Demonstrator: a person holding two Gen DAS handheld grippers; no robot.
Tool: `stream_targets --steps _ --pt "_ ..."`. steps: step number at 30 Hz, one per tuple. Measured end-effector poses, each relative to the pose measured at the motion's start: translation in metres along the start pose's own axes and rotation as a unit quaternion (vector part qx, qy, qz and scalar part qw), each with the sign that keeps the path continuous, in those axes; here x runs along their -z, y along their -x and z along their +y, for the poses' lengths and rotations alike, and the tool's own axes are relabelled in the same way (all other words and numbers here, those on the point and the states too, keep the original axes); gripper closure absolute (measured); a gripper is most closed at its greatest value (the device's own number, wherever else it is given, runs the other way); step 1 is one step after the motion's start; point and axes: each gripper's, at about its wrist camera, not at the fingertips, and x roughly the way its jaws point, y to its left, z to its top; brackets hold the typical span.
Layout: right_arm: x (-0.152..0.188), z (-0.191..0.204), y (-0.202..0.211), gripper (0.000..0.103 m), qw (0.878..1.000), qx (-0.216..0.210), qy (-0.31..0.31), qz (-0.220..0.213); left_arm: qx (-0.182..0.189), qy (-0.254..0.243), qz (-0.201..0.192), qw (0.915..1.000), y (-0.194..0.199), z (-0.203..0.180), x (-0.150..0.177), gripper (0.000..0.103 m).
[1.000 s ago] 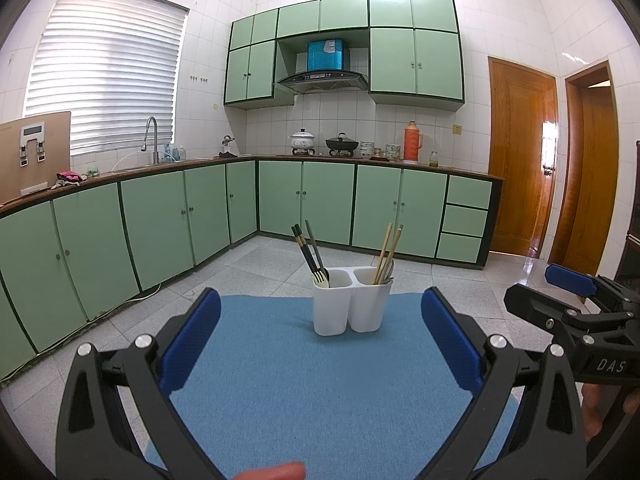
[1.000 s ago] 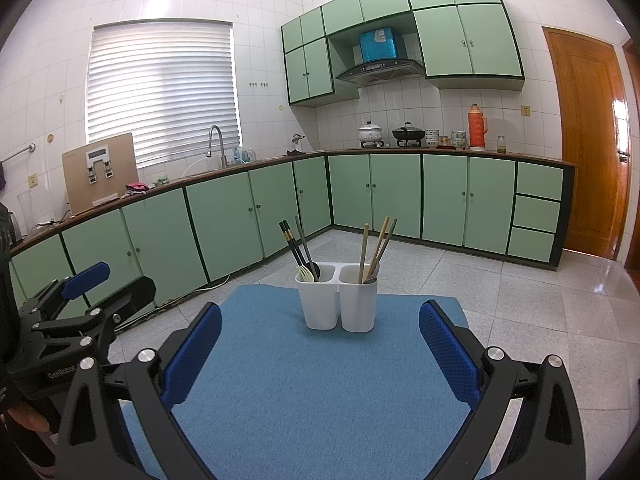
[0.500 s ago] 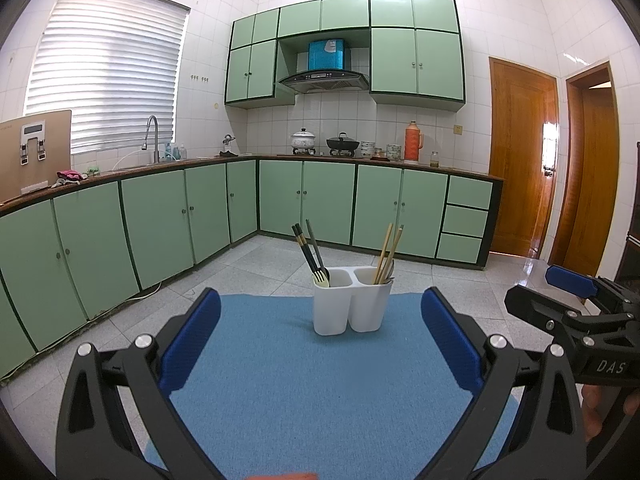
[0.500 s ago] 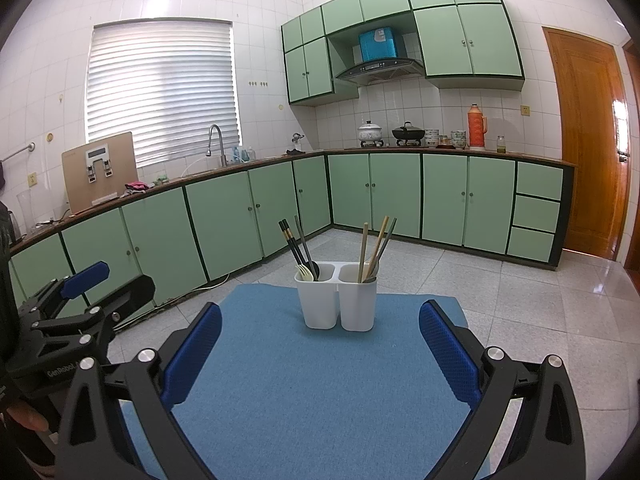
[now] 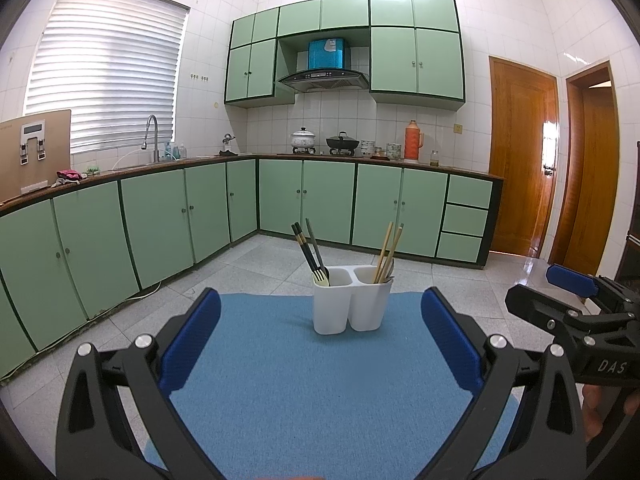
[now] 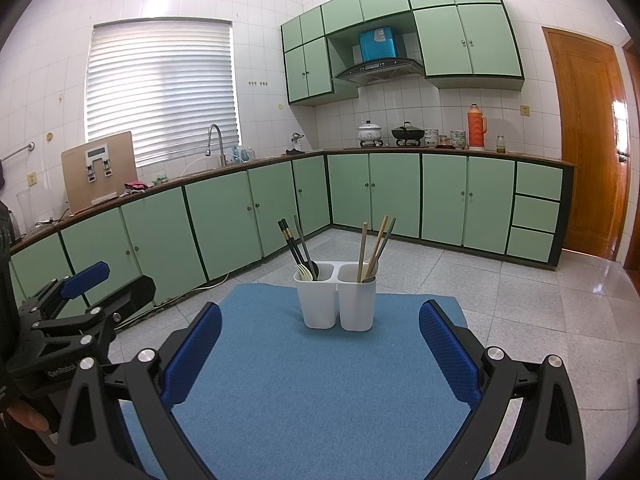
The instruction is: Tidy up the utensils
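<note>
Hovering wide open and empty at lower frame: left gripper [image 5: 320, 332] and right gripper [image 6: 320, 336], well short of the white two-compartment utensil holder [image 6: 336, 300] at centre of the blue mat [image 6: 320, 392]. Risk ahead: tipping the light holder, snagging leaning black chopsticks [image 6: 291, 246] or wooden chopsticks [image 6: 378, 246].

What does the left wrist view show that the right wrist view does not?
Only the left wrist view shows the second, open doorway and the right gripper at its edge. Only the right wrist view shows the left gripper and a wall rail. Both share the white holder with chopsticks on the blue mat.
</note>
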Motion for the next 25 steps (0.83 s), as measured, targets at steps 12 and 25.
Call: stream_targets --steps 12,25 --pt "-0.0002 -0.0002 0.0001 0.006 1.0 0.0 -0.001 0.0 -0.004 0.002 0.002 1.0 -0.0048 0.002 0.003 0.006" --pt "0.0007 -0.0031 -0.0002 0.006 1.0 -0.001 0.0 0.0 -0.004 0.006 0.005 1.0 -0.0079 0.0036 0.0026 0.006"
